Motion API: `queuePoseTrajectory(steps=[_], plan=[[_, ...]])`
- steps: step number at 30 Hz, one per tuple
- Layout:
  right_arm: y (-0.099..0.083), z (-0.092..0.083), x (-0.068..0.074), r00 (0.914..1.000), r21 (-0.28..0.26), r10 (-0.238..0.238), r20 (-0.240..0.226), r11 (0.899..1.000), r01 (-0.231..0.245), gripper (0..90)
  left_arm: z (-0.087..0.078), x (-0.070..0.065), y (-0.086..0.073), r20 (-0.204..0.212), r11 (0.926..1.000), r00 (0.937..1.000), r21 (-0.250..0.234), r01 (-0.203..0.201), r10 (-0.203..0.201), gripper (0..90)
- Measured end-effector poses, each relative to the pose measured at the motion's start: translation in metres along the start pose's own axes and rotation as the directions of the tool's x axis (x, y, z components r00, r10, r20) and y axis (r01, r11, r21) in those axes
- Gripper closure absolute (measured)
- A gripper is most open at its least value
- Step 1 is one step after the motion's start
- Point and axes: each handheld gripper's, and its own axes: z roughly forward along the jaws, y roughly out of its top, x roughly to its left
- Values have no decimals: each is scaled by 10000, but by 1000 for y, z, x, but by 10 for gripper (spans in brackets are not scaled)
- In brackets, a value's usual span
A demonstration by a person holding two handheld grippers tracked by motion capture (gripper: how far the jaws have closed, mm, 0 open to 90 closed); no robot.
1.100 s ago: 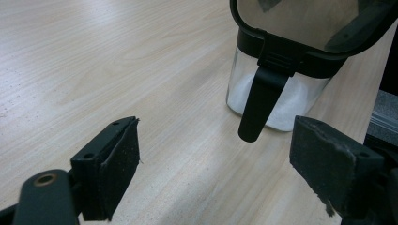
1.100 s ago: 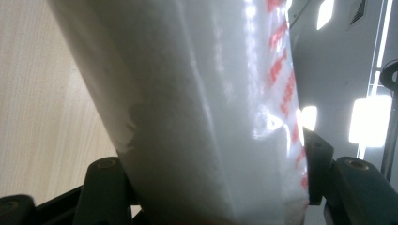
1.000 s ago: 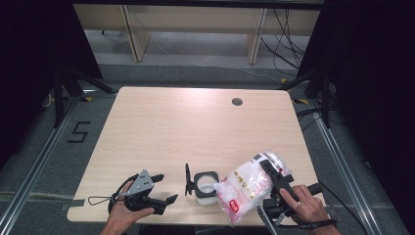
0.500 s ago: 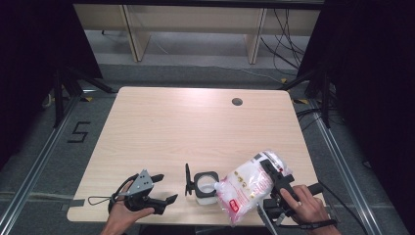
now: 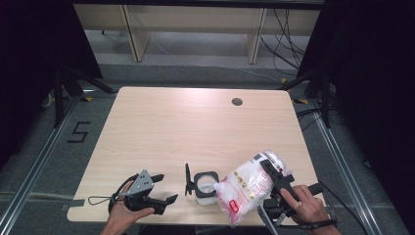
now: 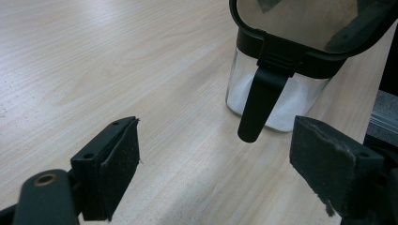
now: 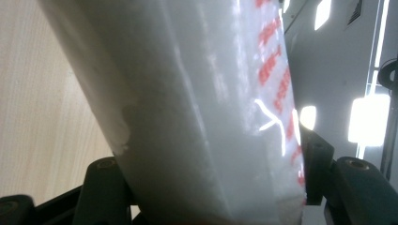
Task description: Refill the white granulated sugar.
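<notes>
Pale wood grain runs across the bench [image 5: 195, 127], which stands on a grey floor with dark curtains at both sides and a small round hole [image 5: 237, 102] near its far edge.

At the near left, the left gripper [image 5: 164, 188] lies low over the bench in the person's left hand [image 5: 125, 215], its fingers [image 6: 117, 159] spread wide with nothing between them. In the left gripper view the bare wood shows in the gap, and the jar [image 6: 277, 101] stands just ahead and toward the right finger.

Next comes that jar [image 5: 204, 188], a small clear container with a black rim, upright near the front edge and partly filled with white powder. Its hinged lid [image 5: 187, 179] stands open on the left side, so the mouth faces up.

Right of the jar, the bag [image 5: 249, 186] of white powder with red print is tilted, its long axis running from the upper right down to the lower left, its lower end close beside the jar. The right gripper [image 5: 271, 176] clamps it across the upper part; in the right gripper view the fingers [image 7: 105, 185] press on either side of the bag [image 7: 202, 112].

The coming move likely turns on this: the jar's mouth lies just left of the bag's lower end, and the right hand [image 5: 303, 205] is the one that carries the bag over it.
</notes>
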Motion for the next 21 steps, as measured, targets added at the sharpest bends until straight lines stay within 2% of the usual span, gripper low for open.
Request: queuePoseTrajectory(steps=[2,4,6,9,11,12,13,17,19,20,21], plan=[[0,0,1,10000,70,98,10,9999,-98,400,0,1,0,10,9999,10000,74,-78,78,158],[-1,0,0,10000,54,62,-36,10000,-62,400,0,0,0,6,10000,10000,-22,43,-43,158],[-1,0,1,10000,39,68,-60,10000,-67,400,-1,0,0,-2,9999,9999,124,-113,113,158],[-1,1,1,9999,21,66,-101,10000,-66,400,0,0,0,7,10000,10000,-46,80,-80,158],[-1,0,1,9999,26,117,-116,9999,-117,400,0,0,0,13,10000,10000,3,22,-22,158],[-1,0,5,9974,175,686,-227,9975,-682,400,1,-1,0,23,9999,9999,-99,101,-100,158],[-1,1,2,9995,9,284,-135,9996,-284,400,0,0,0,16,10000,10000,-15,38,-38,158],[-3,0,1,9996,-33,272,-116,9996,-272,399,0,0,0,5,10000,10000,-19,44,-44,158],[-3,0,0,9990,5,426,-132,9991,-426,399,-1,1,0,33,9999,9999,108,-131,131,158],[-4,0,2,9979,39,618,-192,9981,-617,399,0,0,0,12,10000,10000,-38,61,-61,158],[-4,0,2,9973,37,701,-208,9975,-700,399,-1,1,0,10,9999,9999,104,-129,129,158]])
